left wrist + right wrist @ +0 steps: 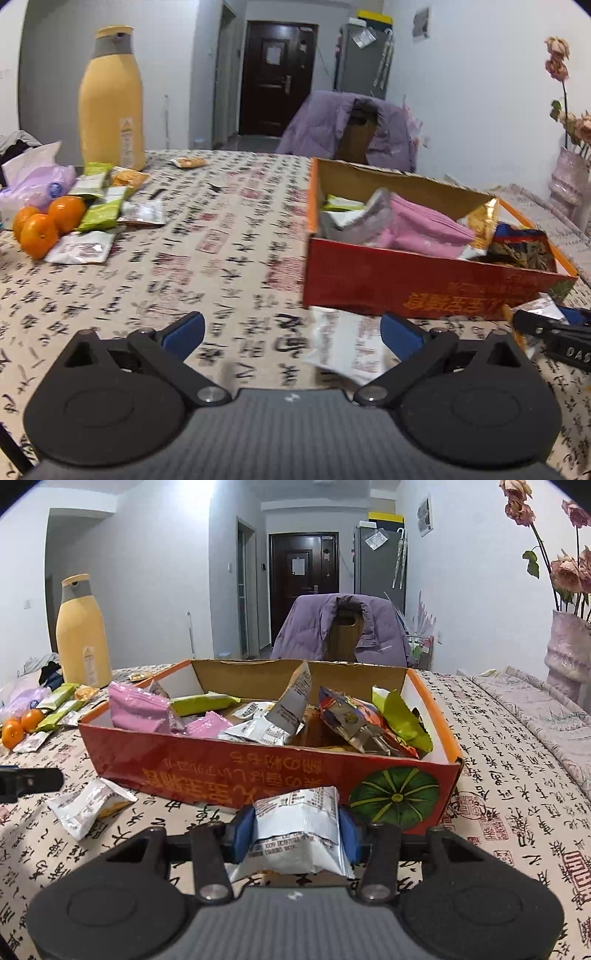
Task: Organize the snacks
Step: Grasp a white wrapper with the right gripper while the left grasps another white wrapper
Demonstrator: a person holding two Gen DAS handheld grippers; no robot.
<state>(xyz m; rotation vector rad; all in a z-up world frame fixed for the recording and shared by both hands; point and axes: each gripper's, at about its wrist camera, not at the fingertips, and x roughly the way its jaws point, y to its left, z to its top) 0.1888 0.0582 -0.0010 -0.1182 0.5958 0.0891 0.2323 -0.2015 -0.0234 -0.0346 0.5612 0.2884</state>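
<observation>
We grip a white packet [299, 834] in right gripper [295, 830] | left gripper [291, 332] wide, empty | box [221, 771] just ahead | oranges [44, 225], bottle [110, 103] far left

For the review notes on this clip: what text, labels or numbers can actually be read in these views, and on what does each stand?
"DAS": white letters on the right gripper, as cut off in the left wrist view.
Red box: gold characters, upside down, not readable.
Tablecloth: black calligraphy and red seals, not readable.
White packet in the right gripper: small print, too blurred.
Yellow bottle: label too small.
</observation>
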